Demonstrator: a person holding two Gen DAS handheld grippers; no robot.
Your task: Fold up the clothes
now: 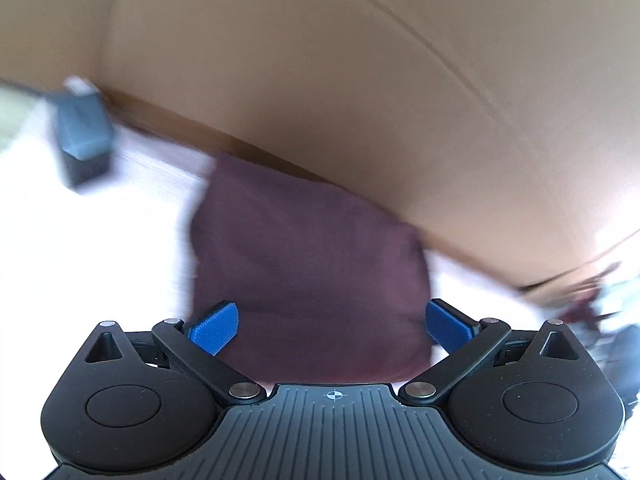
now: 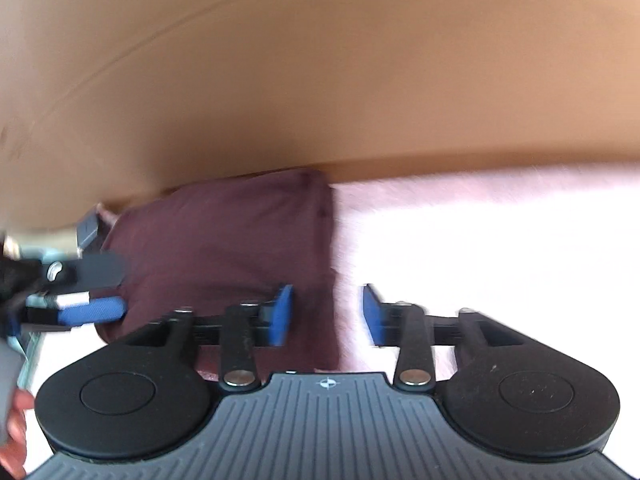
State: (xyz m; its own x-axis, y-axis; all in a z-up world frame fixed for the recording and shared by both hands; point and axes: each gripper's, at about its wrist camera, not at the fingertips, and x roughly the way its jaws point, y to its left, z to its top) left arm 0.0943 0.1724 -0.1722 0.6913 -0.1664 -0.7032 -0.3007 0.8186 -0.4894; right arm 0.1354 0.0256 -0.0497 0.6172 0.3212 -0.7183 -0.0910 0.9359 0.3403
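The maroon garment (image 1: 308, 256) lies folded flat on the white desk (image 1: 100, 248) against the cardboard box (image 1: 360, 80), so left gripper (image 1: 330, 330) and right gripper (image 2: 327, 314) spread their fingers, holding nothing.

Matt maroon cloth garment (image 1: 308, 248) beside matt cardboard (image 1: 360, 80).

A makeshift recording spot, possibly in a home: a white desk (image 1: 100, 248) stands against a large brown cardboard sheet (image 1: 360, 80) at twelve o'clock, with a small dark box (image 1: 82, 140) at ten o'clock.
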